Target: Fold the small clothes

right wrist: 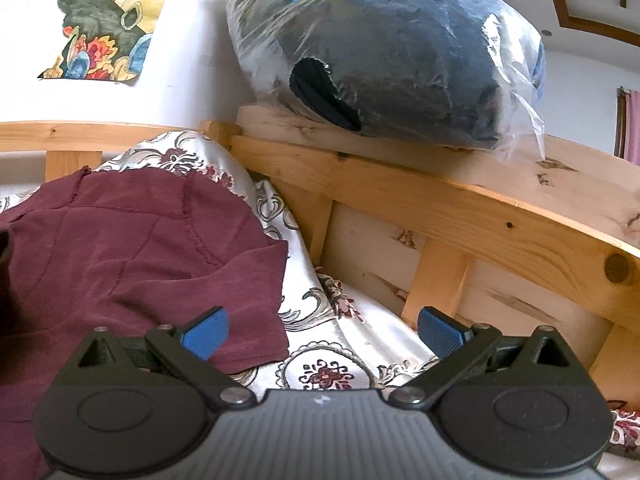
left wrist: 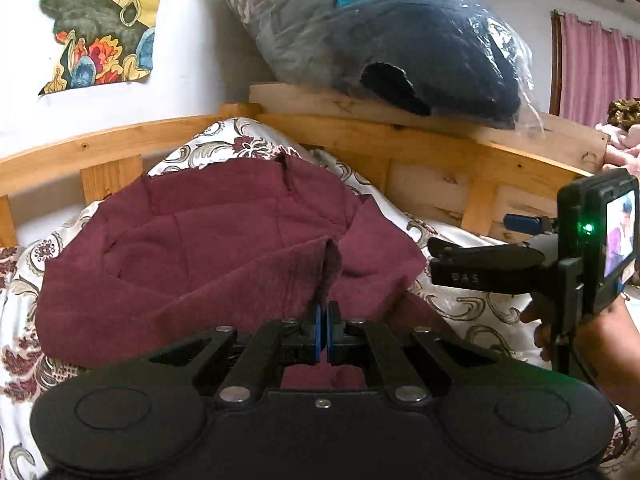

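The left gripper (left wrist: 325,316) pinches a raised fold of the maroon garment (left wrist: 208,248) spread on the patterned bedsheet (left wrist: 472,308). The right gripper (left wrist: 434,260), in a hand (left wrist: 592,332), hovers beside the garment's edge.

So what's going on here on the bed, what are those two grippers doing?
A person is folding a maroon garment spread on a patterned bedsheet. The left gripper is shut on a pinched-up fold of the cloth, lifting it into a ridge. The right gripper is open and holds nothing; it sits at the garment's right edge, one finger over the cloth, the other over the sheet.
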A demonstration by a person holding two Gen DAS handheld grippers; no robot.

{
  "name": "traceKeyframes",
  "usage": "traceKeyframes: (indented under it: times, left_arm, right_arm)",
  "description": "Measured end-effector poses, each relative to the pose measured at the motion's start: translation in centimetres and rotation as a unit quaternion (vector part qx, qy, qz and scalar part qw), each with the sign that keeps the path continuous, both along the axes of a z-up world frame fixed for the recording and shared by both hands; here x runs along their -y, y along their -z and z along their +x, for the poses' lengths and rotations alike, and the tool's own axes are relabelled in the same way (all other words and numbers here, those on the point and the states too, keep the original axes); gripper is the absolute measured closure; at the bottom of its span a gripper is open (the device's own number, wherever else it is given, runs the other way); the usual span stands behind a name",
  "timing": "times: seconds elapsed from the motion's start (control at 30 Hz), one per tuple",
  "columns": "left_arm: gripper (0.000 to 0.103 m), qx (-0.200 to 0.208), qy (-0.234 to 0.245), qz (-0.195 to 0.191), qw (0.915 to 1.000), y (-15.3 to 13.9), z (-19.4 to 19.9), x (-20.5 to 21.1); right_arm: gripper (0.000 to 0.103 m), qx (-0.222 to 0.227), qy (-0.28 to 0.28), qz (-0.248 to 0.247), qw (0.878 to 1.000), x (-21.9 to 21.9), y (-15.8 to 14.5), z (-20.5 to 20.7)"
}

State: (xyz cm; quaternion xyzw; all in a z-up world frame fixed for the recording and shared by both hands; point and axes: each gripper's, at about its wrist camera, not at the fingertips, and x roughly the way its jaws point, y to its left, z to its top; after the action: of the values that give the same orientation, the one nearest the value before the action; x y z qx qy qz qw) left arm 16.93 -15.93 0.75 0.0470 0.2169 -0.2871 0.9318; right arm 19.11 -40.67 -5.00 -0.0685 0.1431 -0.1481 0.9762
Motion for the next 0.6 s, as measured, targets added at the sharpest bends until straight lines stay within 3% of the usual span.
traceKeyframes:
  times: [0.2,0.6]
  left_arm:
    - [0.101,0.015,0.024,0.004,0.9996,-0.4,-1.3,0.7]
    - [0.101,-0.064,0.055,0.013,0.9964,2.9,-1.2,1.5]
  right_arm:
    - [0.000,-0.002,0.000,0.002,1.000,0.0,0.1,0.1]
    - [0.000,-0.015,-0.003,0.007,1.000,0.3,0.5,0.4]
